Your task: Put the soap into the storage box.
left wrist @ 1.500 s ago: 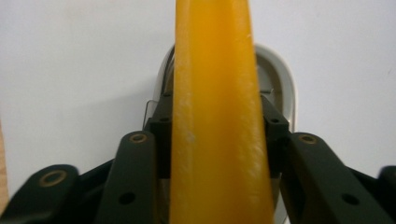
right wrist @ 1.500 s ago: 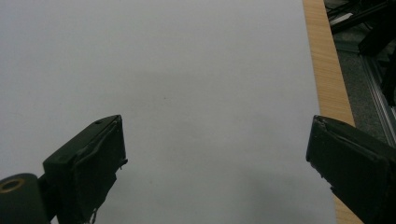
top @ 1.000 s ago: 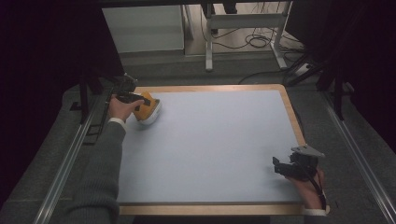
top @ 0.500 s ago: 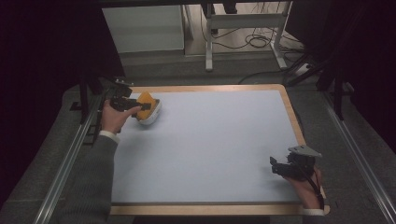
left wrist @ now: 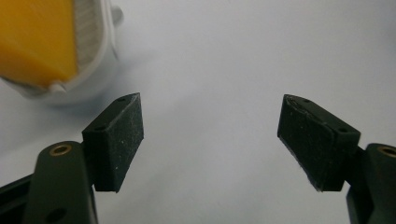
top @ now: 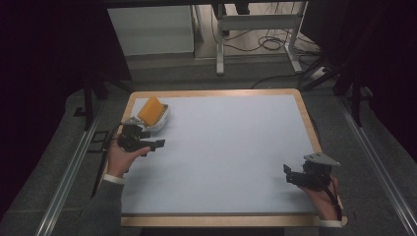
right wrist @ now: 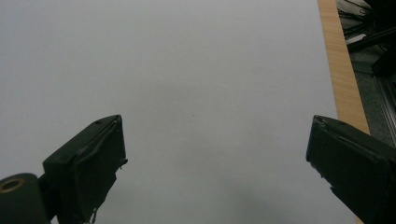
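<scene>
Resting at ten o'clock on the table [top: 221, 147]: orange block in white holder [top: 153, 114], apparently delivered. Left gripper [top: 158, 144], jaws apart, empty, just beside it; right gripper [top: 287, 173] at four o'clock, also spread, idle. Little seems left.

Grey sleeves [top: 101, 211], black tongs [top: 158, 144], brass screws [left wrist: 60, 150]

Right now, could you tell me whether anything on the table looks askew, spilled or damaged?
Nothing stands out. The orange block sits tilted in its white holder at the mat's far left corner, with no spill or damage visible. The left gripper is open just short of it, and the right gripper is open near the right edge.
</scene>
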`<state>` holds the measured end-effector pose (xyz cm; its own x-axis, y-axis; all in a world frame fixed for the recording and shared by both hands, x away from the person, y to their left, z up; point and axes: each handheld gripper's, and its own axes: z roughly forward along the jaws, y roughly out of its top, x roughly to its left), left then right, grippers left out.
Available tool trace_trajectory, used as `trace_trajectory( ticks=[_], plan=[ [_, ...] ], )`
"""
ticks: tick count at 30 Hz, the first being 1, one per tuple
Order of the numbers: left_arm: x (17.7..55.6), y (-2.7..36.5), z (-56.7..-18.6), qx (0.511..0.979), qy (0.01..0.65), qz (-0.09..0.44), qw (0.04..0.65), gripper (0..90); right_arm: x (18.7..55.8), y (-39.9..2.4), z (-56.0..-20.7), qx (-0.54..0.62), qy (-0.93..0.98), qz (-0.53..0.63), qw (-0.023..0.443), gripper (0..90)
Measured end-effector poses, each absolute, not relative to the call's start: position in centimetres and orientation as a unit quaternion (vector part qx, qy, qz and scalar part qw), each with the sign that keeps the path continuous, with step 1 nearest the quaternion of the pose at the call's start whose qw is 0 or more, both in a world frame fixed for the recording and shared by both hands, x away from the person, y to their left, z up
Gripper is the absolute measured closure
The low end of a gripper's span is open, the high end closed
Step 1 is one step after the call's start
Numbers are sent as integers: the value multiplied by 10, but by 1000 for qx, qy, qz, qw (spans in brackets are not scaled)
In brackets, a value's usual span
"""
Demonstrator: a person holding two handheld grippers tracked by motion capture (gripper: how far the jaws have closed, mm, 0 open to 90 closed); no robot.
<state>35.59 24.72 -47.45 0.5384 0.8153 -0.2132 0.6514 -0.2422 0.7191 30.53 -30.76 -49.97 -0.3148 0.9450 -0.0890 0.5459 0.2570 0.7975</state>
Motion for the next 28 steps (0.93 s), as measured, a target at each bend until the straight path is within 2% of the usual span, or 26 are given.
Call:
trace_trajectory(
  ticks=[14,28],
  plan=[
    [323,234,-517,803,450,90,379,227,305,-302,-501,497,742,340,294,48],
    [319,238,-524,798,457,92,381,221,305,-295,-499,483,746,349,295,48]
  ],
)
